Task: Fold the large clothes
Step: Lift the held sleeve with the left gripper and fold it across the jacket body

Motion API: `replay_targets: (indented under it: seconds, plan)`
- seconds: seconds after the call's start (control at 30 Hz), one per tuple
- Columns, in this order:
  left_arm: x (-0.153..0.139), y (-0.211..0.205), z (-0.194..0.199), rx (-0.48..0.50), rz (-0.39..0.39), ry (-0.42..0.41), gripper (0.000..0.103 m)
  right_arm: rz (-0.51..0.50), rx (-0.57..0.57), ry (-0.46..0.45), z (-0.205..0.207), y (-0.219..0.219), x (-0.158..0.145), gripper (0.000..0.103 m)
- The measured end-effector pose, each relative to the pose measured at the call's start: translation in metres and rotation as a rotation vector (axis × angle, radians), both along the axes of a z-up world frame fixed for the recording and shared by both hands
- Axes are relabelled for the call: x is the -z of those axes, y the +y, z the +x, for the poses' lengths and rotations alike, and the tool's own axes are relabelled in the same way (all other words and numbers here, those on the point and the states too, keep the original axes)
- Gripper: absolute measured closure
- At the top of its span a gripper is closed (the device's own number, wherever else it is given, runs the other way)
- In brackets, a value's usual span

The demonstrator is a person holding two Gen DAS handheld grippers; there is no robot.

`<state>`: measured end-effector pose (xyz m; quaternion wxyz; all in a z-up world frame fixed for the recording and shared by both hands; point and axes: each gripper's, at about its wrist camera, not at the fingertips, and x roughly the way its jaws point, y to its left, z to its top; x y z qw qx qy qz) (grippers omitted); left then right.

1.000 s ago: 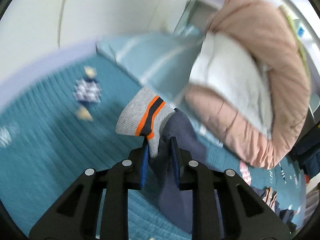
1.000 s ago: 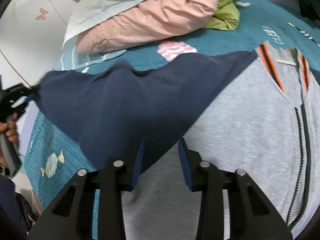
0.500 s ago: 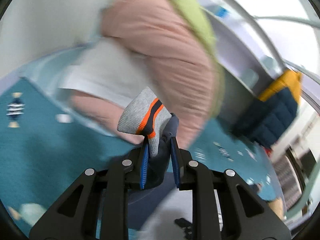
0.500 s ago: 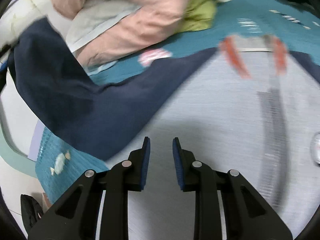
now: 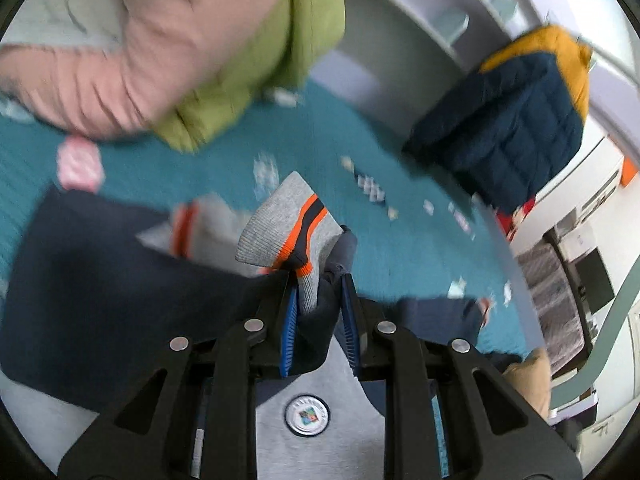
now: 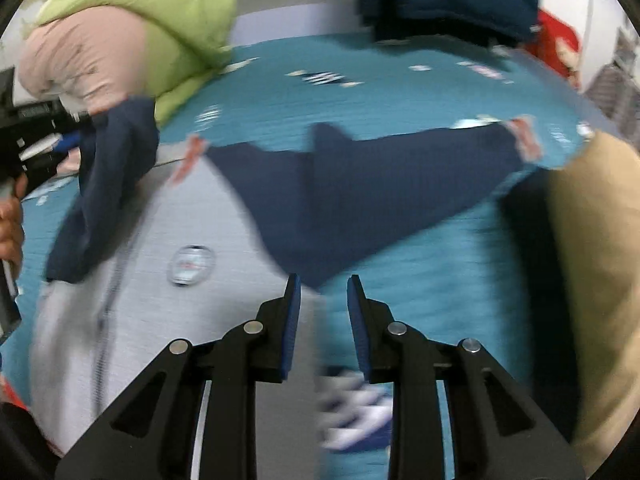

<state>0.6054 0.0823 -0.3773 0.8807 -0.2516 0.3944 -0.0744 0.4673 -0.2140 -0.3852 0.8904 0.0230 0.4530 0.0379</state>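
Note:
A grey zip jacket (image 6: 208, 216) with navy sleeves and orange trim lies spread on the teal bedspread (image 6: 360, 80). My left gripper (image 5: 318, 284) is shut on the cuff (image 5: 286, 220) of one navy sleeve (image 5: 100, 280), which hangs folded over the grey front with its round badge (image 5: 307, 415). In the right wrist view that left gripper (image 6: 40, 136) shows at the far left, with the sleeve (image 6: 116, 168) draped from it. My right gripper (image 6: 322, 284) is open with nothing between its pads, just above the jacket's side edge. The other navy sleeve (image 6: 400, 184) lies stretched out to the right.
A pink and green bedding pile (image 5: 192, 40) sits at the head of the bed. A navy and yellow puffer jacket (image 5: 516, 120) hangs at the far side. Tan fabric (image 6: 592, 280) fills the right edge of the right wrist view. A hand (image 6: 10, 224) holds the left gripper.
My left gripper has swung the held cuff across from the bed's left side over the grey front. My right gripper has slid rightward off the grey body to its side edge.

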Motion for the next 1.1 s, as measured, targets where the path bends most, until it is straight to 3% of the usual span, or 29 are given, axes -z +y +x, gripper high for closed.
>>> replay_targets:
  seconds: [0.07, 0.23, 0.3, 0.37, 0.43, 0.47, 0.53, 0.67, 0.77, 0.83, 0.93, 1.0, 1.1]
  plan:
    - [0.025, -0.02, 0.01, 0.009, 0.048, 0.053, 0.083, -0.016, 0.029, 0.004, -0.002, -0.023, 0.004, 0.079]
    - [0.079, -0.043, 0.013, 0.081, 0.037, 0.177, 0.081, -0.021, 0.085, -0.004, 0.007, -0.057, 0.005, 0.079]
    - [0.091, -0.045, 0.013, 0.101, 0.03, 0.206, 0.073, -0.005, 0.107, -0.018, 0.014, -0.067, -0.001, 0.079]
    - [0.096, -0.049, 0.01, 0.134, 0.007, 0.216, 0.064, 0.017, 0.132, -0.04, 0.028, -0.077, -0.012, 0.077]
    - [0.098, -0.054, 0.008, 0.193, -0.042, 0.228, 0.042, 0.024, 0.143, -0.06, 0.041, -0.082, -0.022, 0.074]
    - [0.099, -0.057, 0.007, 0.214, -0.057, 0.243, 0.036, 0.017, 0.154, -0.073, 0.05, -0.085, -0.029, 0.073]
    - [0.095, -0.067, 0.004, 0.26, -0.082, 0.248, 0.034, 0.008, 0.172, -0.082, 0.067, -0.09, -0.037, 0.071]
    - [0.078, -0.073, -0.005, 0.311, -0.044, 0.186, 0.032, 0.061, 0.278, -0.012, 0.115, -0.119, -0.038, 0.071]
    - [0.058, -0.07, -0.016, 0.313, 0.072, 0.101, 0.028, 0.079, 0.358, 0.026, 0.148, -0.147, -0.042, 0.07]
    - [0.05, -0.069, -0.021, 0.287, 0.166, 0.048, 0.024, 0.124, 0.435, 0.107, 0.172, -0.171, -0.037, 0.065]
    - [0.062, -0.07, -0.013, 0.202, 0.396, 0.128, 0.023, 0.15, 0.545, 0.214, 0.199, -0.199, -0.019, 0.061]
    - [0.076, -0.07, -0.011, 0.187, 0.457, 0.172, 0.023, 0.162, 0.617, 0.287, 0.212, -0.217, -0.003, 0.06]
    - [0.096, -0.071, -0.008, 0.193, 0.46, 0.231, 0.023, 0.229, 0.678, 0.374, 0.22, -0.233, 0.027, 0.06]
